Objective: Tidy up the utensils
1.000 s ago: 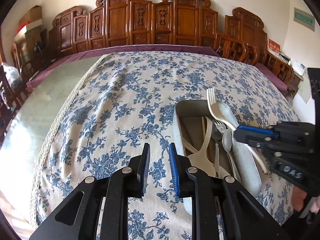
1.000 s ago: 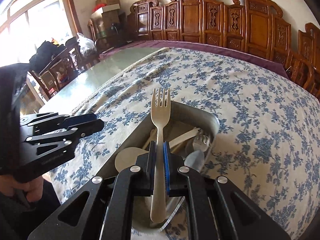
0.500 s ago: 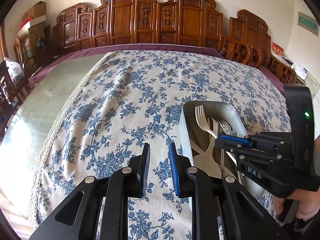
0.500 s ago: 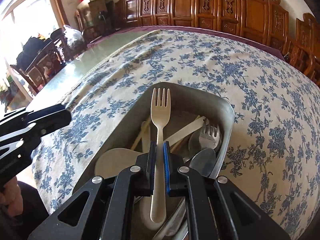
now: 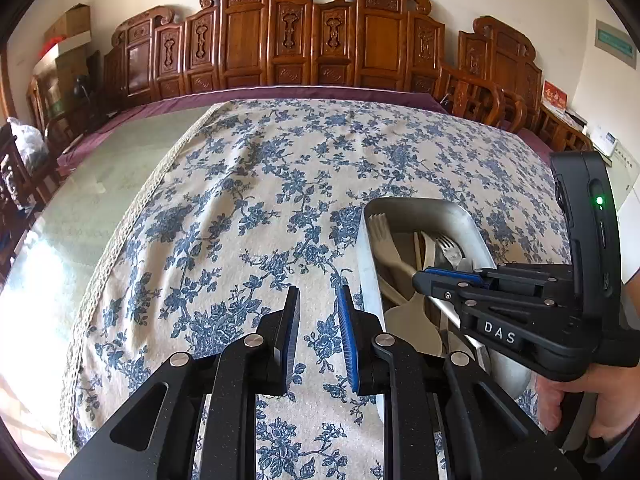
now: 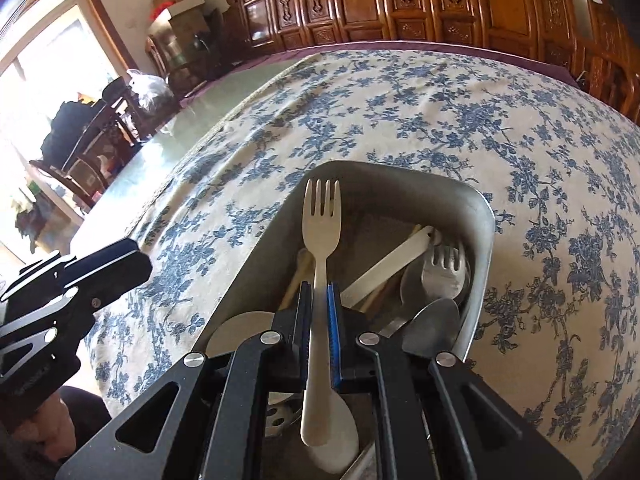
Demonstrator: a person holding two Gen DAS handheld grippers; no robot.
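My right gripper (image 6: pixel 320 292) is shut on the handle of a cream plastic fork (image 6: pixel 322 216). The fork's tines point away from me, low inside a grey metal tray (image 6: pixel 400 172). Several utensils lie in the tray: a metal fork (image 6: pixel 444 268), a metal spoon (image 6: pixel 432 328) and a white flat handle (image 6: pixel 384 268). In the left wrist view the right gripper (image 5: pixel 420 280) reaches into the tray (image 5: pixel 416 204) from the right. My left gripper (image 5: pixel 318 300) hovers over the cloth just left of the tray, open, with nothing between its fingers.
The tray sits on a blue-flowered tablecloth (image 5: pixel 260 200) covering a large table. Bare green tabletop (image 5: pixel 100 184) lies to the left. Carved wooden chairs (image 5: pixel 300 40) line the far edge, and a person's hand (image 5: pixel 592 408) holds the right gripper.
My right gripper has sunk with the fork, whose tines went from above the tray's far rim to inside it. The left gripper has stayed put.
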